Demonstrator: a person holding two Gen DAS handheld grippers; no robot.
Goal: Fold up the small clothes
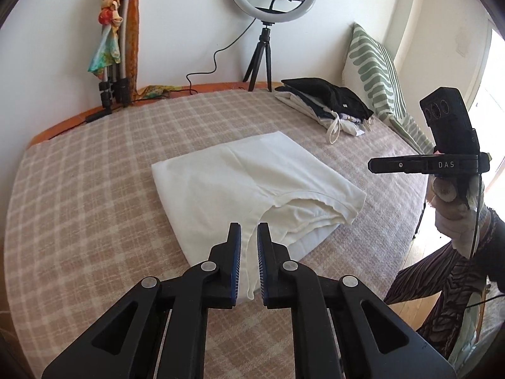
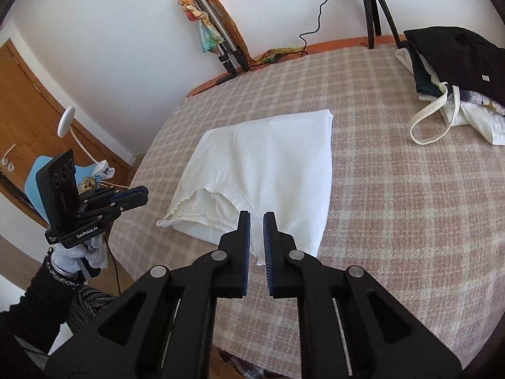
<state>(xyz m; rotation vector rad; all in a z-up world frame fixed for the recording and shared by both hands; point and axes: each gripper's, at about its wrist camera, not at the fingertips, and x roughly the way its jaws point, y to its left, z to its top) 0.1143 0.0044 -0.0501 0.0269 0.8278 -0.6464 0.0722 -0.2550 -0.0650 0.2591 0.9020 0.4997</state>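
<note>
I have both tools narrowed to a slit and empty: left tool (image 1: 249, 229), right tool (image 2: 256, 218). The white garment (image 1: 252, 183) lies folded mid-bed (image 1: 94, 189). Next, probably the clothes pile (image 1: 325, 101) at two o'clock

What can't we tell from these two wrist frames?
- White shirt: layers beneath, hidden by its top layer, both views.
- Clothes pile: cut by the right wrist edge; lower items covered by the black garment.
- Left gripper, right gripper: near edge of shirt behind the fingers; neither visibly holds cloth.
</note>
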